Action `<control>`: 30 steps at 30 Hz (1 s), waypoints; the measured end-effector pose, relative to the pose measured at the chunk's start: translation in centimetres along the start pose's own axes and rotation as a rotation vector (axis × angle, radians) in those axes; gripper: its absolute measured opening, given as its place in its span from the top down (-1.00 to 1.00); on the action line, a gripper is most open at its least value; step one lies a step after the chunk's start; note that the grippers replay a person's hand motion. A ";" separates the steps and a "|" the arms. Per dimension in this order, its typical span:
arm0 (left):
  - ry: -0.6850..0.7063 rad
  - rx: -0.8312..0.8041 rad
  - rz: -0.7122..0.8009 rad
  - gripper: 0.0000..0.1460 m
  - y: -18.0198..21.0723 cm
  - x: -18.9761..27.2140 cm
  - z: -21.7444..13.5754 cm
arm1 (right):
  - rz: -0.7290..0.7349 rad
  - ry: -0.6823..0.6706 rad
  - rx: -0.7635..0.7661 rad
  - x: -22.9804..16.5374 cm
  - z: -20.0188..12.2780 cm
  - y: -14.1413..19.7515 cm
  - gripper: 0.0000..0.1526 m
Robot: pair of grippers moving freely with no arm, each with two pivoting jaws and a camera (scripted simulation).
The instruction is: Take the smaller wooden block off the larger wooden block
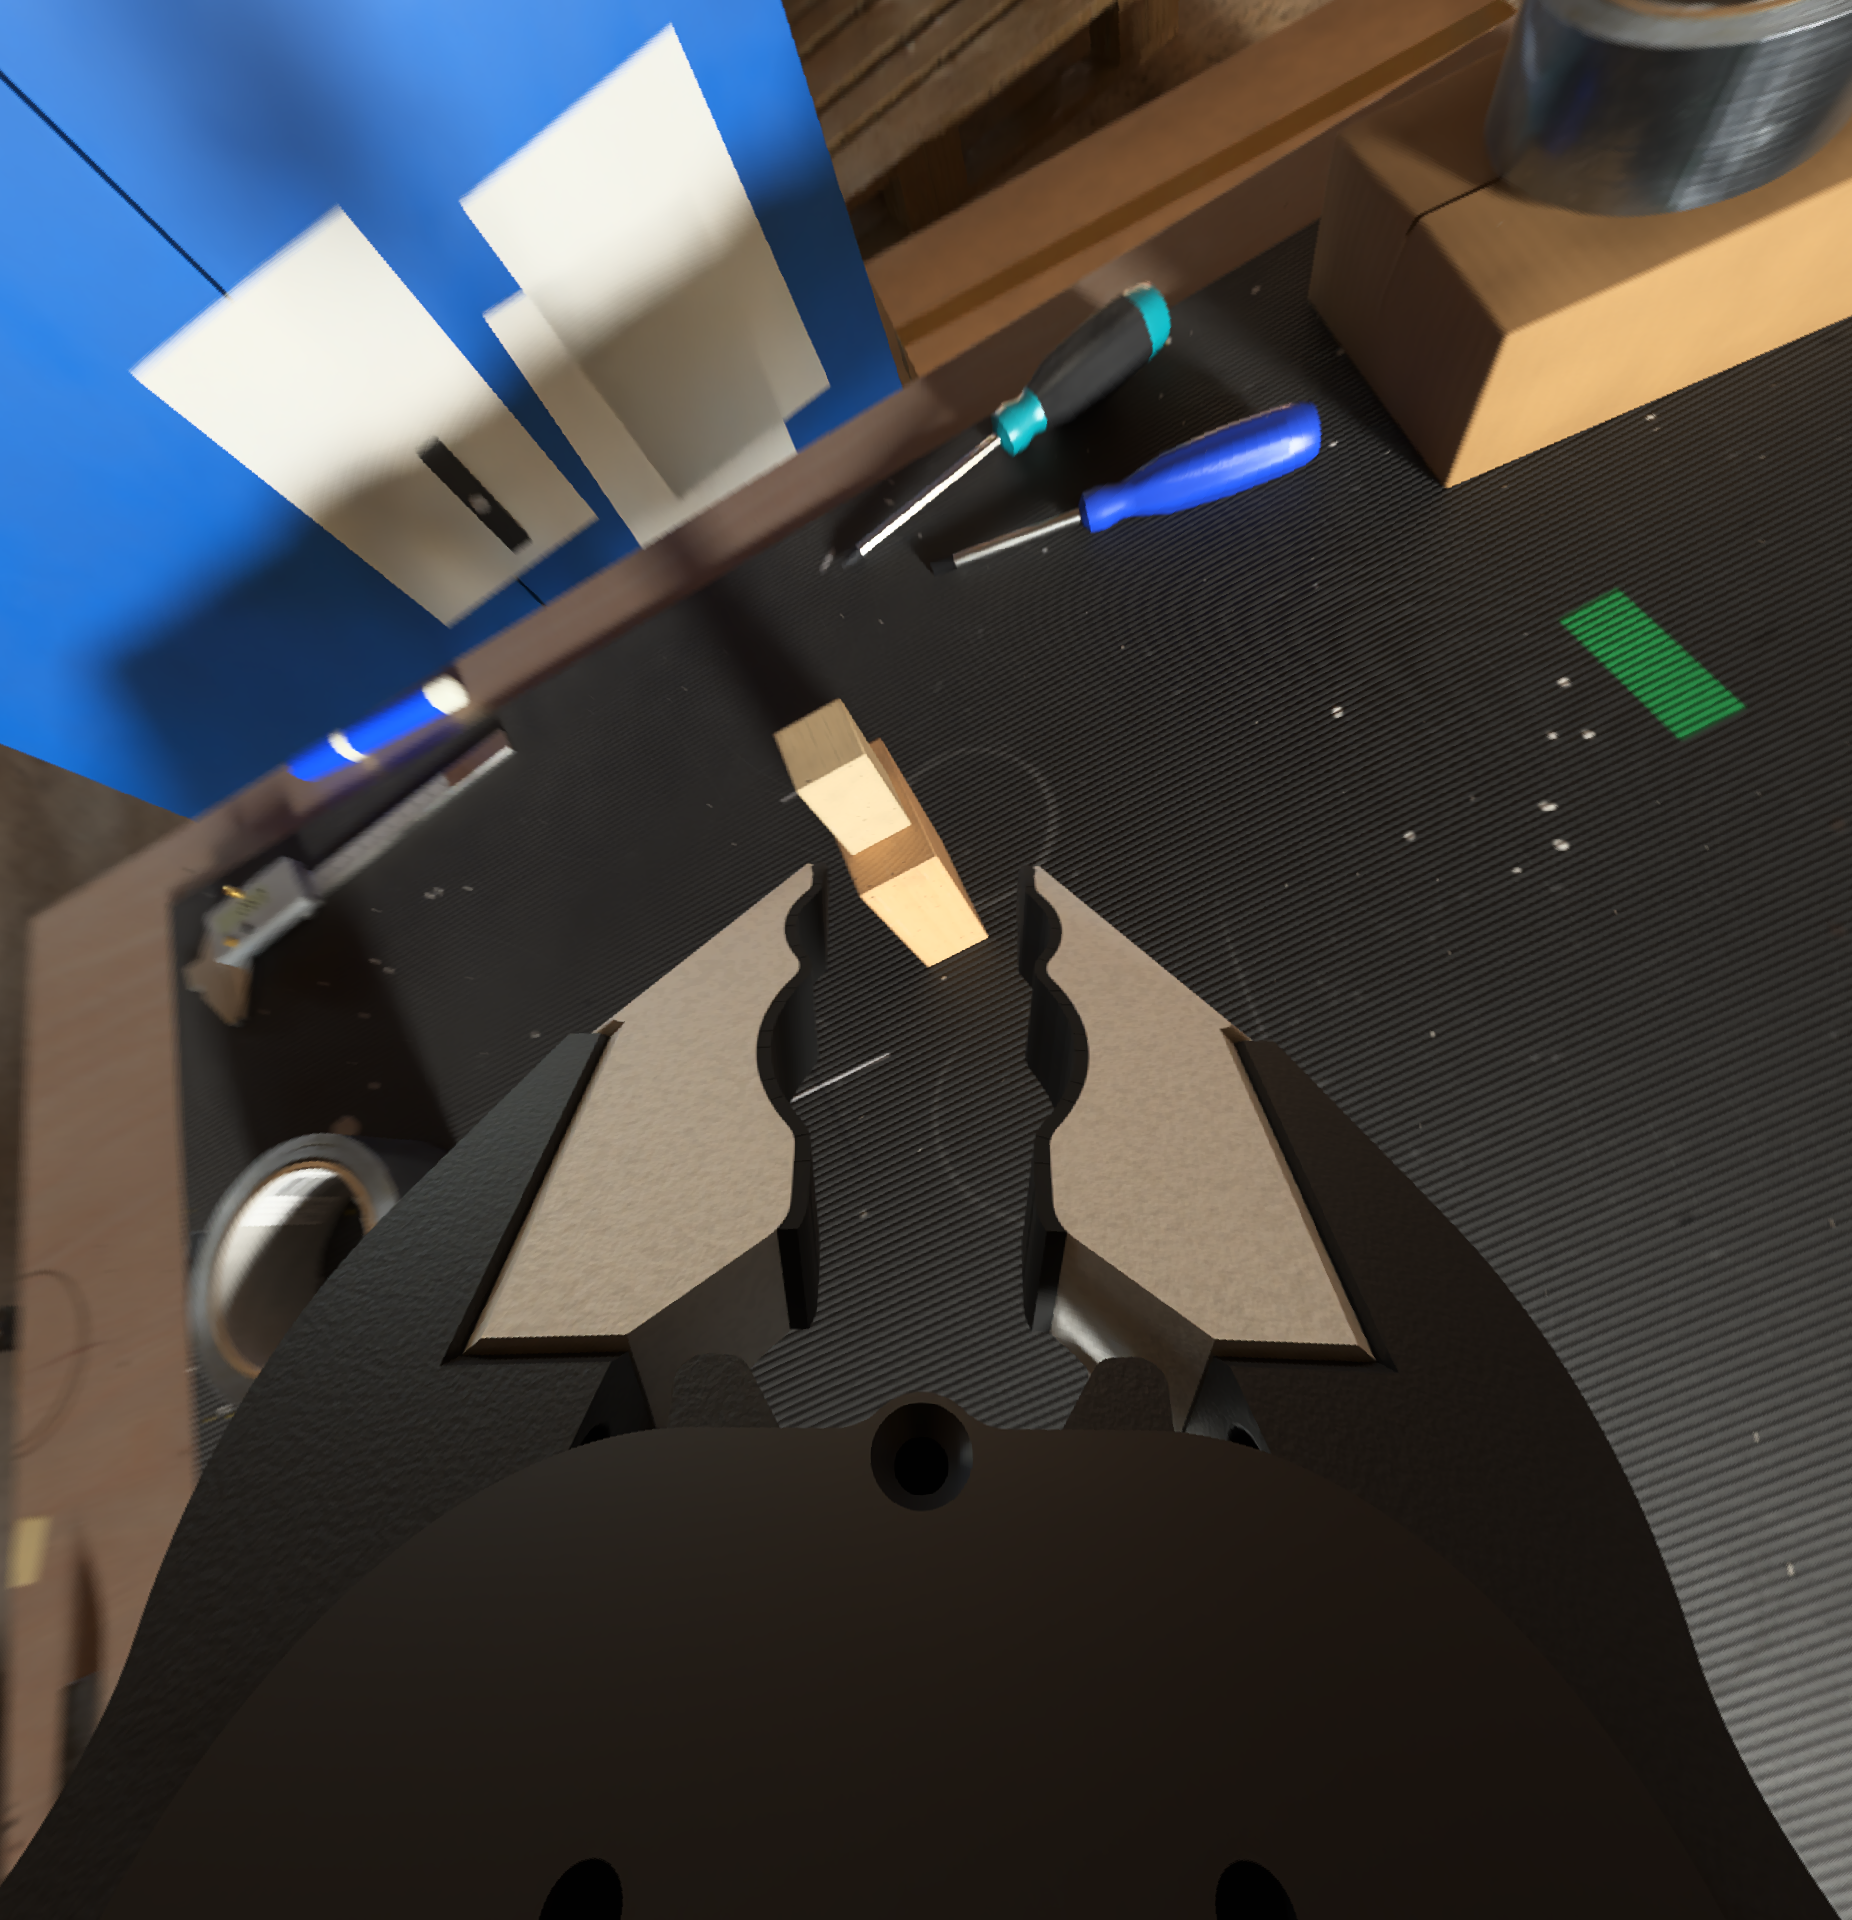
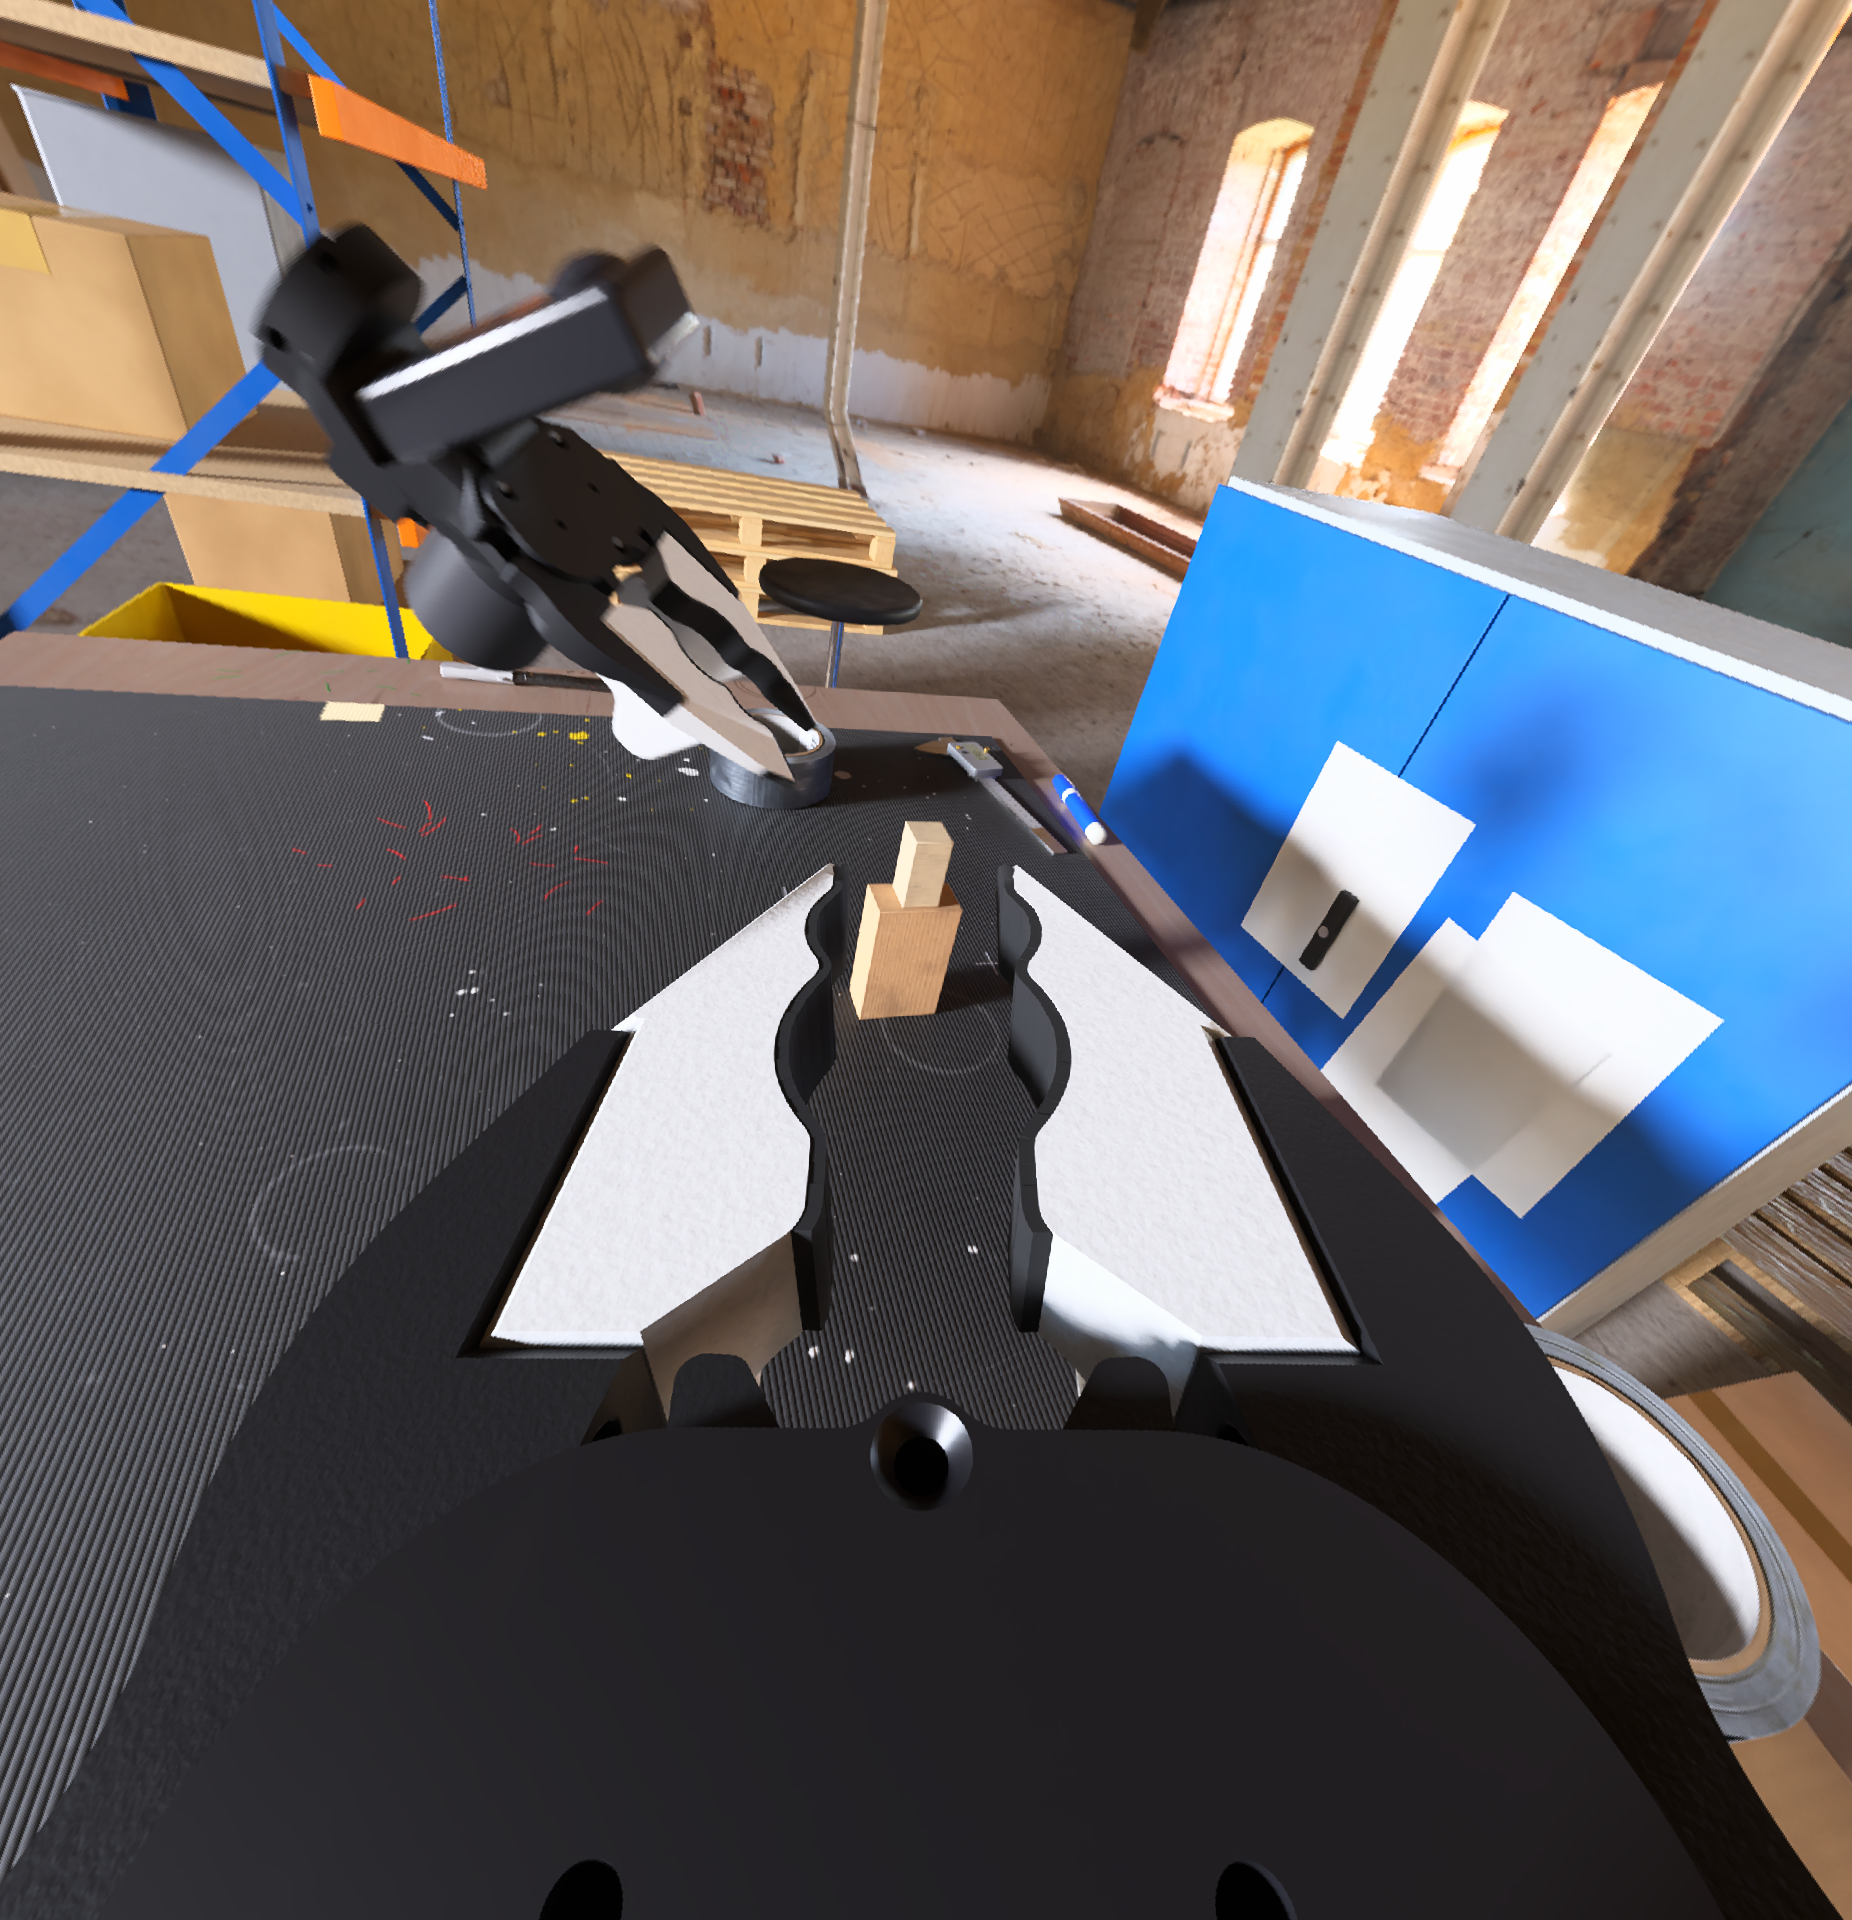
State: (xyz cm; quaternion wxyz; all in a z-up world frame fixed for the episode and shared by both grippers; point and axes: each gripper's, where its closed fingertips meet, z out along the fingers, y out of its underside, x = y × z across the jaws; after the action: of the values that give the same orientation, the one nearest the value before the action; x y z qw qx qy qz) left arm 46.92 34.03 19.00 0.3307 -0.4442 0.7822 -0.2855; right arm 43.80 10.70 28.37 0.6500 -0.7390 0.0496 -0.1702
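Note:
The smaller pale wooden block (image 2: 924, 862) stands upright on the larger wooden block (image 2: 901, 961) on the black mat (image 2: 278, 1039). My right gripper (image 2: 920, 873) is open and empty, low over the mat, with the stack just ahead of its tips. My left gripper (image 1: 924, 878) is open and empty. In the right wrist view the left gripper (image 2: 787, 743) hangs tilted above the mat beyond the stack, its tips over a tape roll (image 2: 776, 774). From the left wrist view the small block (image 1: 844, 784) and the large block (image 1: 917, 904) lie ahead of its tips.
Two screwdrivers, teal-black (image 1: 1088, 384) and blue (image 1: 1202, 468), lie near a wooden box (image 1: 1628, 291) with a tape roll (image 1: 1680, 104) on it. A green patch (image 1: 1649, 665) marks the mat. A blue cabinet (image 2: 1524, 831) stands beyond the table edge; a blue marker (image 2: 1078, 810) lies there.

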 end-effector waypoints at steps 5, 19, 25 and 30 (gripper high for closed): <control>-0.059 -0.066 -0.064 0.28 1.6 -0.5 6.0 | 0.004 -0.014 -0.007 -0.2 0.3 0.2 0.62; -0.133 -0.133 -0.243 0.75 3.4 -1.3 9.2 | 0.002 -0.007 -0.003 0.1 0.1 0.1 0.61; -0.154 -0.041 -0.300 0.31 1.2 -2.1 8.3 | 0.000 0.011 -0.002 0.6 -0.3 0.1 0.60; -0.185 -0.196 -0.326 0.08 2.0 -2.5 10.6 | 0.007 0.017 0.001 0.8 -0.4 0.1 0.60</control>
State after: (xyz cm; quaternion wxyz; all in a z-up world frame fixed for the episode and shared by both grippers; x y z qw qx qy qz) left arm 55.07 35.47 11.59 0.3059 -0.6192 0.6903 -0.2157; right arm 44.49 10.06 28.44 0.6507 -0.7369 0.0574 -0.1742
